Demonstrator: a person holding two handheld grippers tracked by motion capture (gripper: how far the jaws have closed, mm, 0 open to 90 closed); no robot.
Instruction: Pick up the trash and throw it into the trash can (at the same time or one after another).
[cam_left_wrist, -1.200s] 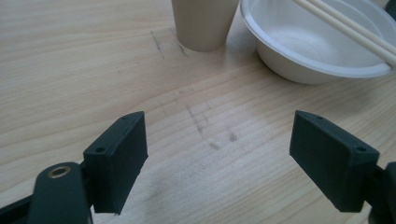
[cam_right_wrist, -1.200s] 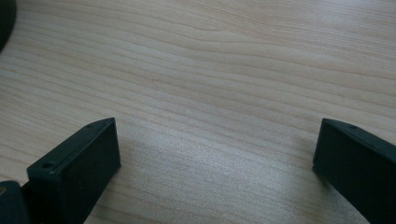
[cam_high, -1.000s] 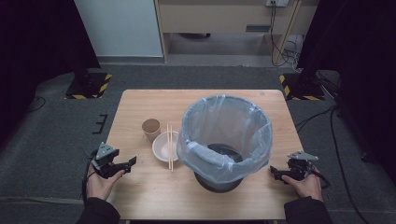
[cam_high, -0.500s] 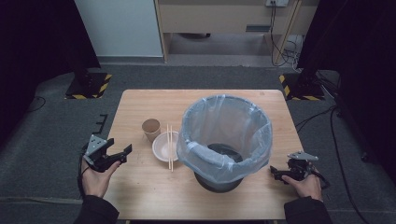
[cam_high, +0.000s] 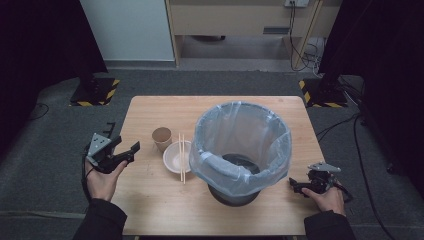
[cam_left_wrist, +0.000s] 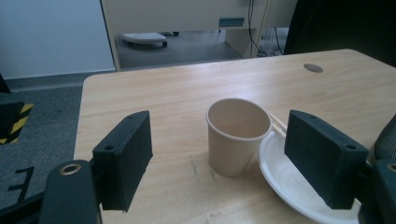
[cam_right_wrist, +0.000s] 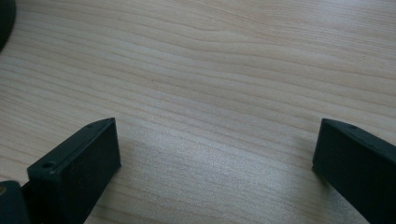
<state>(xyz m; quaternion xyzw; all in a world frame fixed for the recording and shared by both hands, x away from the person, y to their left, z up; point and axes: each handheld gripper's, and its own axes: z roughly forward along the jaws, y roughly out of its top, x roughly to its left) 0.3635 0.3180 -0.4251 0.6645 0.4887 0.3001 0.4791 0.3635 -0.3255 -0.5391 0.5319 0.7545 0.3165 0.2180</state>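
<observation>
Two grippers, both with jaws apart, over a light wooden bench (cam_high: 150, 200)
Left gripper (cam_high: 131, 149) off the bench's left edge, aimed at tan paper cup (cam_left_wrist: 237, 135); white round bowl (cam_high: 176, 158) beside cup, pale wooden chopsticks (cam_high: 182, 159) across it; right gripper (cam_high: 295, 184) low near grey bin lined with clear plastic bag (cam_high: 240, 147)

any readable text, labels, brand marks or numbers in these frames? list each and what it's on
None can be read.
Paper cup: plain, no print on the side that shows.
White bowl, chopsticks, bin liner: no markings.
Teal label on the cabinet behind the table: too small and blurred to read.
Yellow-black stripes on the floor stand bases: a hazard pattern, not text.
</observation>
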